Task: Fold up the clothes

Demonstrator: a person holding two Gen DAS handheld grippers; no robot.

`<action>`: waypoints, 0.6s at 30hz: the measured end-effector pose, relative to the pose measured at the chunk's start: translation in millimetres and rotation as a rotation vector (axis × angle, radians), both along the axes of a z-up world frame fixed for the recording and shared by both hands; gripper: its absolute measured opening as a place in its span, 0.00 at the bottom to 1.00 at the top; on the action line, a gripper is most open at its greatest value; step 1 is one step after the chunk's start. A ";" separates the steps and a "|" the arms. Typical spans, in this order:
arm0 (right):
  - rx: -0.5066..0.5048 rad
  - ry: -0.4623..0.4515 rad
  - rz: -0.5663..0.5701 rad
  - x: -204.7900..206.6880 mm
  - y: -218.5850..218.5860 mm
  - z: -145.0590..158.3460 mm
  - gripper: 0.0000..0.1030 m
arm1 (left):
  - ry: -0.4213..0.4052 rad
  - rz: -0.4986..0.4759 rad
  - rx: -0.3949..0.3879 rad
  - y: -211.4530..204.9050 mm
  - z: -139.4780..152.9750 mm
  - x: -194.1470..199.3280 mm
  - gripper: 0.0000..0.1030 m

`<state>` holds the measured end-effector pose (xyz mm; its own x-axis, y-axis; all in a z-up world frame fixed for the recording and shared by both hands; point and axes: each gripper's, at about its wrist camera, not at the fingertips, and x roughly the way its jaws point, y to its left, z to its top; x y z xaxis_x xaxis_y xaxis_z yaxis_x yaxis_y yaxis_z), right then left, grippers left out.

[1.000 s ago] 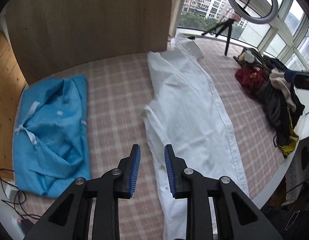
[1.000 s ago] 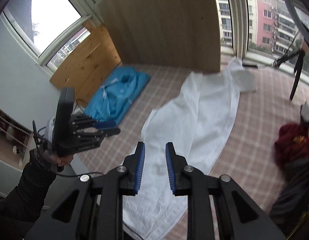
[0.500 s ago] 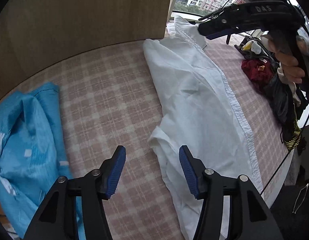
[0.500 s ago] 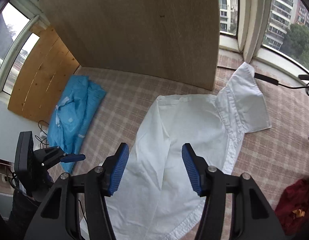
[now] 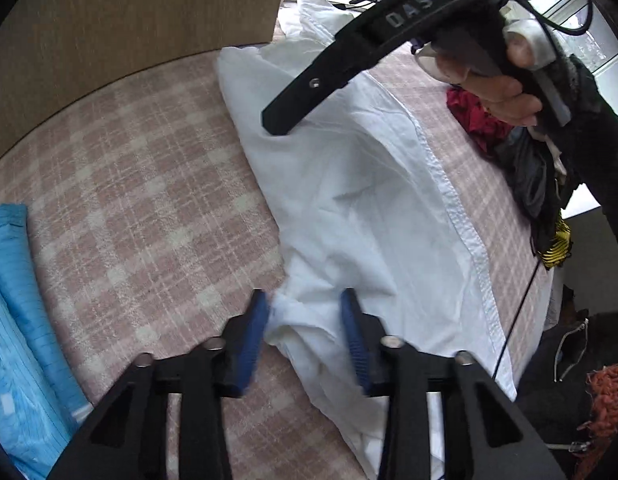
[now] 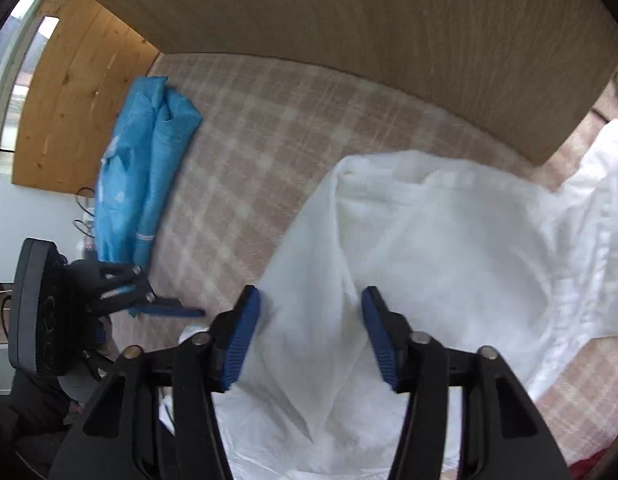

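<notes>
Both tools, the left tool (image 5: 305,334) and right tool (image 6: 311,334), straddle edges of the white shirt (image 5: 365,200) lying on the checked surface (image 5: 141,184), jaws closing but not yet clamped, so each should gather one fabric layer.

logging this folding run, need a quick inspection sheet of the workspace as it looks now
surface: pink checked cover, mostly bare.
job's things: white garment spread out, creased; blue garment bunched at the far edge.
clutter: dark and red clothes pile beside the white garment.
grippers: left gripper and right gripper both closing, white cloth between the jaws.
cables: black cable by the pile.
surroundings: wooden panel, windows.
</notes>
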<state>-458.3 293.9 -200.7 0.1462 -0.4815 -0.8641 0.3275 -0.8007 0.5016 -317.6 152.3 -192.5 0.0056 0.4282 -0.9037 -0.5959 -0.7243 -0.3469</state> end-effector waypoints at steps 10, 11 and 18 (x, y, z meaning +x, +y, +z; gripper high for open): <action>-0.157 0.050 -0.133 2.9 14.6 -10.8 0.06 | 0.086 0.073 -0.163 -20.4 -3.4 15.1 0.14; -0.140 0.042 -0.134 3.6 15.1 -12.1 0.08 | 0.102 0.077 -0.170 -22.5 1.5 15.5 0.17; -0.171 0.289 -0.224 22.4 55.4 47.4 0.15 | 0.324 0.097 -0.232 -13.4 68.1 24.3 0.28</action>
